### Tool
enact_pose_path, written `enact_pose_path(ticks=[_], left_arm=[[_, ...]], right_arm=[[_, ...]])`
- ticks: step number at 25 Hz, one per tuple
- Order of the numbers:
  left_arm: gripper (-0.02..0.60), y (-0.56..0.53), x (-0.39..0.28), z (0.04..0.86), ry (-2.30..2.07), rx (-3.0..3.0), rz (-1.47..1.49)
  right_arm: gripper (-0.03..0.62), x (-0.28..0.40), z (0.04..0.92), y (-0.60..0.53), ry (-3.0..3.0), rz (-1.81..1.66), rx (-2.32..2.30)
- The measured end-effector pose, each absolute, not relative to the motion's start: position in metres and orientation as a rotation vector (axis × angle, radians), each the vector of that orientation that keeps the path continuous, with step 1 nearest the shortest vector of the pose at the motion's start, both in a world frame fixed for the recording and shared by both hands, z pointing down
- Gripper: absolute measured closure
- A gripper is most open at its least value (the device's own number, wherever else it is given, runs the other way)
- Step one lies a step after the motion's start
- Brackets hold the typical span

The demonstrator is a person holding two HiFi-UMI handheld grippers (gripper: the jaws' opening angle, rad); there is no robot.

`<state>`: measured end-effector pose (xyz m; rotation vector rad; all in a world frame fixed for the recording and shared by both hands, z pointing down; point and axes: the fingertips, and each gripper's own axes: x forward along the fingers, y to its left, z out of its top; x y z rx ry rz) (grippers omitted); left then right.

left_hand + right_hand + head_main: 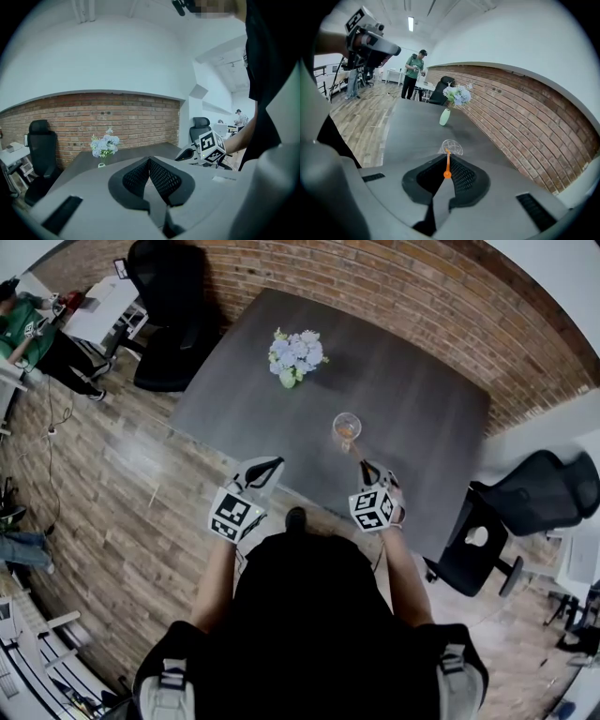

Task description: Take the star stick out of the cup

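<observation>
A clear cup stands on the dark table, near its front edge. An orange stick leans out of the cup toward me. My right gripper is shut on the stick's near end. In the right gripper view the stick runs from a small ball between the pads up to the cup; its far end inside the cup is too small to make out. My left gripper hovers at the table's front edge, left of the cup, shut with nothing in it.
A small vase of pale flowers stands further back on the table. Black office chairs sit at the back left and at the right. A person in green stands far left by a desk. A brick wall runs behind the table.
</observation>
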<state>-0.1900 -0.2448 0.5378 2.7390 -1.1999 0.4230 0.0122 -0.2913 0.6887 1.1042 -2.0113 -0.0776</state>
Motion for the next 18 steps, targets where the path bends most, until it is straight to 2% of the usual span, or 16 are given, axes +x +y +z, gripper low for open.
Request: enact_pose_path(ticks=[18], left_arm=[[0.578, -0.180, -0.147, 0.530, -1.305, 2.692, 0.412]], right_arm=[[0.577, 0.034, 0.646, -0.257, -2.110, -0.222, 1.039]])
